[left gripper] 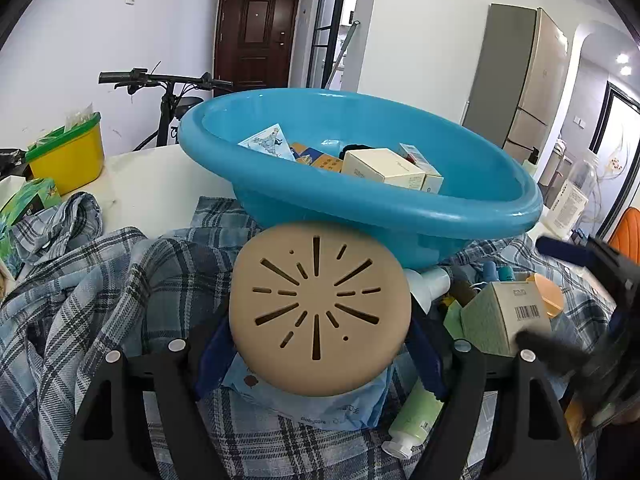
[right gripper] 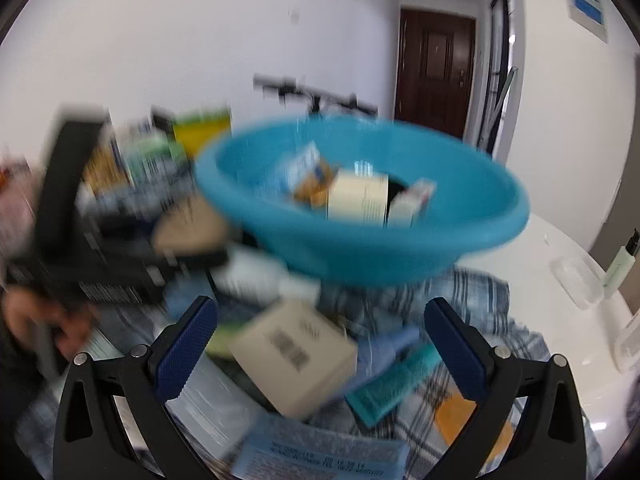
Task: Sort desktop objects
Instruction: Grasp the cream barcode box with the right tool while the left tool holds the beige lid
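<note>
Sorting under way at a cluttered desk [left gripper: 152,184]: your left gripper [left gripper: 320,344] has its fingers [left gripper: 424,364] clenched on a round tan slotted lid [left gripper: 320,312], held up just in front of the blue basin [left gripper: 400,216], seemingly because the basin is the collection point and the lid is next to go in. Inside it already lie a cream box [left gripper: 384,168] and several smaller cartons, which suggests the job is partly done. Your right gripper [right gripper: 320,344] hangs with its fingers [right gripper: 188,344] spread wide and grasping nothing, poised over a pale barcoded box [right gripper: 296,352] that lies on the plaid cloth [right gripper: 480,292] near a teal tube [right gripper: 396,380]; that view is heavily blurred, so finer detail cannot be told. A light green tube [left gripper: 416,416] lies on the cloth below the lid, and more loose items crowd the right. A yellow bin with a green rim [left gripper: 68,152] stands far left. Lifting the lid clear of the basin's near rim looks necessary before release, since the basin wall rises directly ahead.
</note>
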Tool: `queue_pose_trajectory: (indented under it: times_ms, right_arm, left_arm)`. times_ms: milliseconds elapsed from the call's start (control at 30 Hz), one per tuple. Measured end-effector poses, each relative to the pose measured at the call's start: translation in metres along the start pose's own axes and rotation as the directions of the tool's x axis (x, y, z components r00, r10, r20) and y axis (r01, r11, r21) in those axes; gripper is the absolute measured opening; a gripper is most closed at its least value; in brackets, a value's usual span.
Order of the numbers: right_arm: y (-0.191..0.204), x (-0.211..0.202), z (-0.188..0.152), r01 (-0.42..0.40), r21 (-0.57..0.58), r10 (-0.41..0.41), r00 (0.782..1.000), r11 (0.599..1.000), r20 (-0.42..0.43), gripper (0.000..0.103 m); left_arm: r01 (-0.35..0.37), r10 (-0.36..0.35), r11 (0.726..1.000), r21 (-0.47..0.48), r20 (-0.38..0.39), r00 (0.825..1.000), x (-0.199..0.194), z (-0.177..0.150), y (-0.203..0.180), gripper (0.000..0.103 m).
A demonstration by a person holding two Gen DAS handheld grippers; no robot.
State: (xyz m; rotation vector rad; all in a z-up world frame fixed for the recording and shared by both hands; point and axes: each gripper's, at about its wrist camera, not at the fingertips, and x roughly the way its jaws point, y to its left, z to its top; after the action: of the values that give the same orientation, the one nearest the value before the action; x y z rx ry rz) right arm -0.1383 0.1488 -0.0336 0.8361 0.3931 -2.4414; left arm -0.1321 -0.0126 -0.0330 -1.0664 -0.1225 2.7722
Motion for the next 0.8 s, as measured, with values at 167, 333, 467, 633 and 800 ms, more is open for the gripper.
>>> queue_pose_trajectory:
  times_ms: [167, 333, 467, 633, 800]
  right_arm:
    - [0.021, 0.008, -0.008, 0.036, -0.104, -0.039, 0.999, 0.994, -0.026, 0.103]
    - [0.008, 0.004, -0.009, 0.018, -0.048, -0.019, 1.000, 0.999, -0.023, 0.103]
    - [0.000, 0.005, -0.010, -0.028, -0.018, 0.028, 0.999, 0.999, -0.041, 0.068]
    - [-0.013, -0.003, -0.012, -0.056, 0.044, 0.056, 0.998, 0.997, -0.006, 0.068]
    - [-0.015, -0.001, -0.010, -0.046, 0.062, 0.047, 0.999, 0.997, -0.011, 0.068]
  left_arm:
    - [-0.003, 0.003, 1.000, 0.006, 0.003, 1.000, -0.001, 0.001, 0.000, 0.080]
    - [-0.006, 0.006, 1.000, 0.012, 0.005, 1.000, -0.001, 0.001, 0.000, 0.080]
    - [-0.004, 0.004, 1.000, 0.012, 0.005, 1.000, -0.001, 0.001, 0.000, 0.080]
    - [-0.001, 0.001, 1.000, 0.007, 0.001, 1.000, 0.001, 0.001, 0.000, 0.080]
    - [-0.004, 0.004, 1.000, 0.009, 0.009, 1.000, 0.000, 0.001, 0.001, 0.080]
